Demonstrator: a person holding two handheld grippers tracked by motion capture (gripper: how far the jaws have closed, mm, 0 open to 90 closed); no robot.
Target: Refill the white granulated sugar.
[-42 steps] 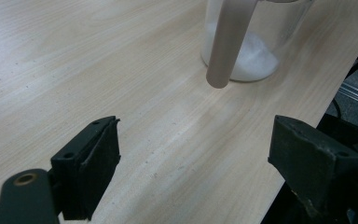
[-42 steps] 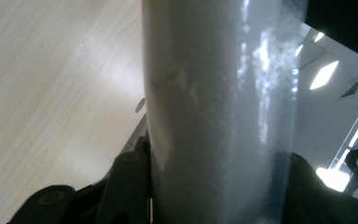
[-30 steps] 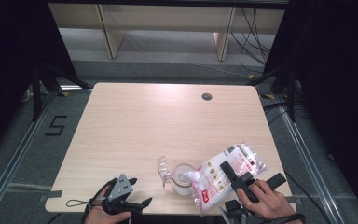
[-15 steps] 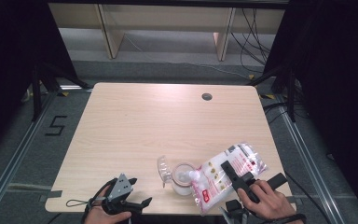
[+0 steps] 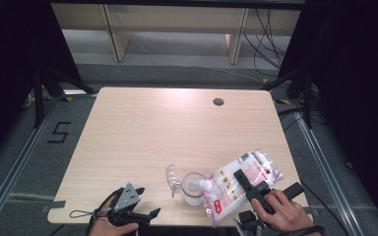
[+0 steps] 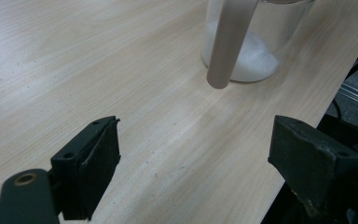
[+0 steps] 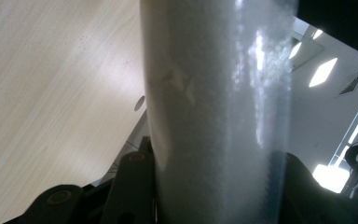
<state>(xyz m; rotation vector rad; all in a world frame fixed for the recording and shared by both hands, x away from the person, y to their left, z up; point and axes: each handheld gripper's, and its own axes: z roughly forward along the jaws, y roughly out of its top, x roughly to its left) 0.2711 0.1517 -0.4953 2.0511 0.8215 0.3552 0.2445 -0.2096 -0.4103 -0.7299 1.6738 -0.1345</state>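
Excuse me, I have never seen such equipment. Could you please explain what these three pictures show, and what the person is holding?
A person works at a wooden table with a hand-held two-jaw tool in each hand. The high view looks down from above. Each tool also carries its own camera. The right gripper clamps a plastic bag of white grains, tipped over a glass jar with its lid open. The left gripper is open, holds nothing, and faces the jar, which has white grains at the bottom.
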